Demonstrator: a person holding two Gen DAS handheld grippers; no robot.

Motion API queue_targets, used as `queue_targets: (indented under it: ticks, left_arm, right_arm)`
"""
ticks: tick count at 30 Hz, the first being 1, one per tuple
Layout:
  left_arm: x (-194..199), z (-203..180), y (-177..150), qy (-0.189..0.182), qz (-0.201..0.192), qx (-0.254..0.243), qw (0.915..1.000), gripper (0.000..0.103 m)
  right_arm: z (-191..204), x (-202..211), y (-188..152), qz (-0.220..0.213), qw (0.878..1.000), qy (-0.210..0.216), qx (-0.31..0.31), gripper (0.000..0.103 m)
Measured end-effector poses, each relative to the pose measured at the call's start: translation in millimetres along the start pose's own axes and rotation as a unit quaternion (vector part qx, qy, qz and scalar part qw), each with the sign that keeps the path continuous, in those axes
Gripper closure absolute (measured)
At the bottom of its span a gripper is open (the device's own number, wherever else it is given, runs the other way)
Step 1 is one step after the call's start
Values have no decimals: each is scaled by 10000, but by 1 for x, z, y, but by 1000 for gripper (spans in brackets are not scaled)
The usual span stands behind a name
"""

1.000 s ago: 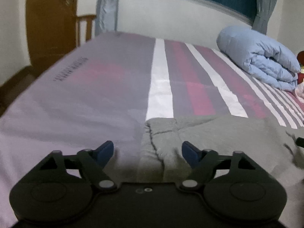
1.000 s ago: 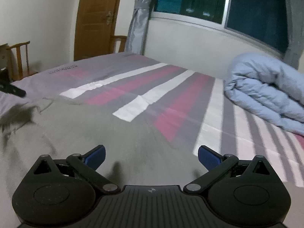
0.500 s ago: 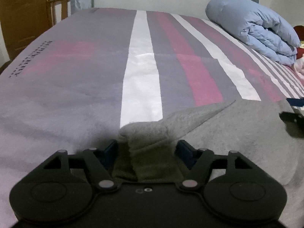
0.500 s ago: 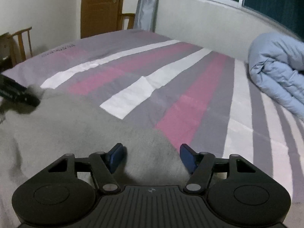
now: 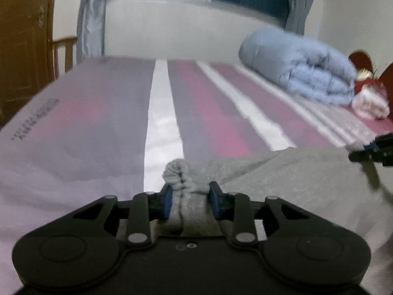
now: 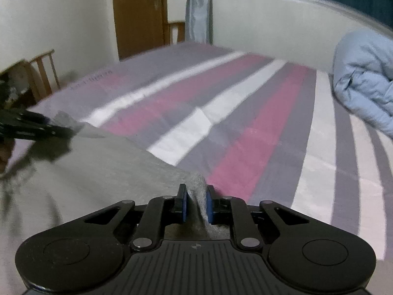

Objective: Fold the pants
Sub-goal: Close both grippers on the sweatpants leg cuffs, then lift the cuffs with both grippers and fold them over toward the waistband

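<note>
Grey pants [image 5: 294,184] lie on the striped bed sheet [image 5: 159,123]. My left gripper [image 5: 190,198] is closing tight on a bunched corner of the pants, and the fabric puffs up between its blue pads. In the right wrist view my right gripper [image 6: 196,201] is closing on a thin raised ridge of the pants [image 6: 98,172], which stands between its pads. Each gripper shows in the other's view: the right gripper [image 5: 368,150] at the far right edge of the cloth, the left gripper [image 6: 56,130] at the far left edge. The edge between them is lifted slightly.
A rolled light-blue duvet [image 5: 299,73] lies at the far right of the bed, with red and white items [image 5: 368,98] beside it. A wooden chair [image 6: 44,71] and a door [image 6: 140,12] stand past the bed's left side. A wall with a window runs behind the bed.
Both grippers moved forward onto the pants' edge and closed from wide open to pinching the fabric. The cloth edge now rises off the sheet between them.
</note>
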State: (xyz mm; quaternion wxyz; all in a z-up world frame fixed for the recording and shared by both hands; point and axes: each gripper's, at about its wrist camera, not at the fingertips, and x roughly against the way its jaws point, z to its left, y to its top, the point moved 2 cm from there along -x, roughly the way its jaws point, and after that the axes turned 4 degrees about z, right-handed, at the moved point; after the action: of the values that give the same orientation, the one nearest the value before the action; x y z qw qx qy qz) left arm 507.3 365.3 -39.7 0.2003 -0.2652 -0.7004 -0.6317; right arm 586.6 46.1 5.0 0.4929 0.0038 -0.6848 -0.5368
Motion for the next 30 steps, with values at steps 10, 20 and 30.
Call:
queue_targets:
  ticks: [10, 20, 30]
  left_arm:
    - [112, -21, -22, -499, -878, 441, 9939, 86]
    - [166, -31, -103, -332, -817, 857, 9924, 86]
    - [198, -19, -159, 541, -130, 1716, 9836, 78]
  right_arm:
    - [78, 127, -40, -536, 9978, -136, 362, 88]
    - [152, 180, -134, -567, 9977, -64, 361, 87]
    - [152, 213, -199, -766, 9894, -25, -1233, 40]
